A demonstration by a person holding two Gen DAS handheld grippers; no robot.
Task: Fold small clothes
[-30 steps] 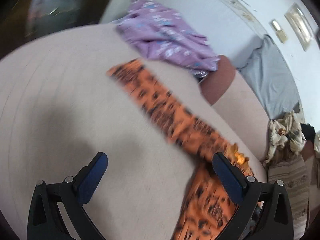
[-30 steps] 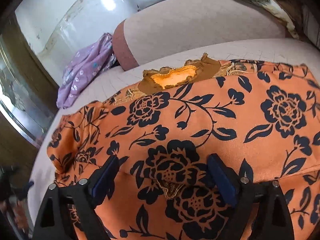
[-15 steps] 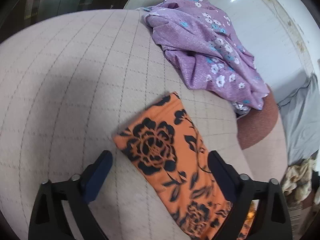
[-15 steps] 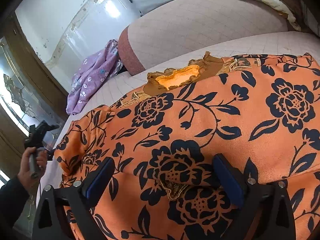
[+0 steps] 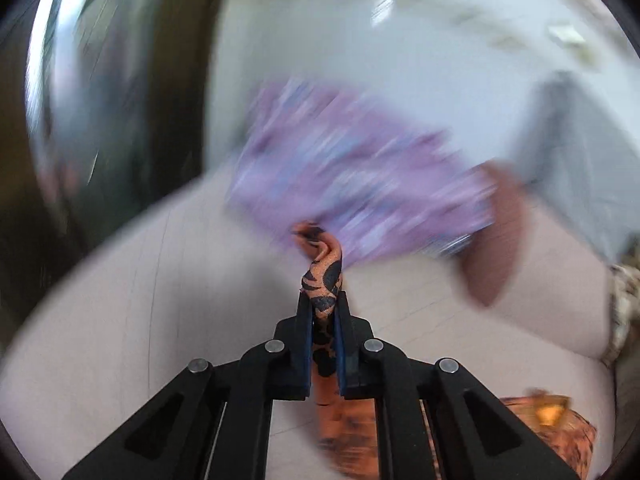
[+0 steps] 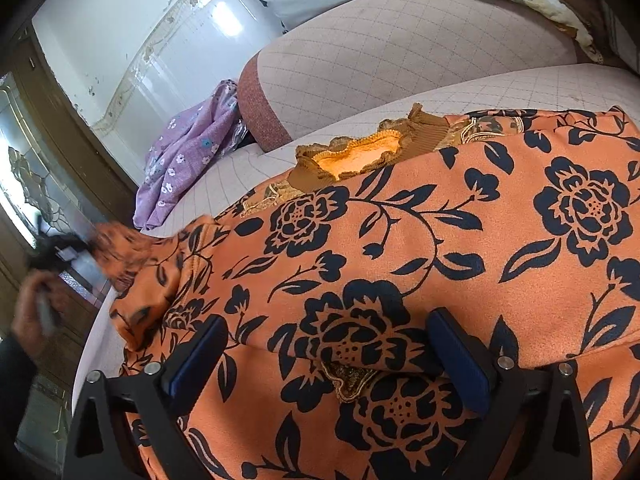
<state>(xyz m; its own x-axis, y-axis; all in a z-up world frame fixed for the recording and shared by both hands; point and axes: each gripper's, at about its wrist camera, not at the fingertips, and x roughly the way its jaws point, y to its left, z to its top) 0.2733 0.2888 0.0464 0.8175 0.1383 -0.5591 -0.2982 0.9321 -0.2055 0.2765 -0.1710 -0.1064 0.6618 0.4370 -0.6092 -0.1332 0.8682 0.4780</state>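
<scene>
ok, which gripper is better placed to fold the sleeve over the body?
Left. The left gripper is already shut on the orange floral sleeve and has it lifted. The right gripper is open over the garment's body, gripping nothing.

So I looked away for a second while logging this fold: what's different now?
The left tool has closed on the orange floral garment's sleeve end and lifted it off the cushion. The right tool stays open over the garment's body; the purple garment hasn't moved.
</scene>
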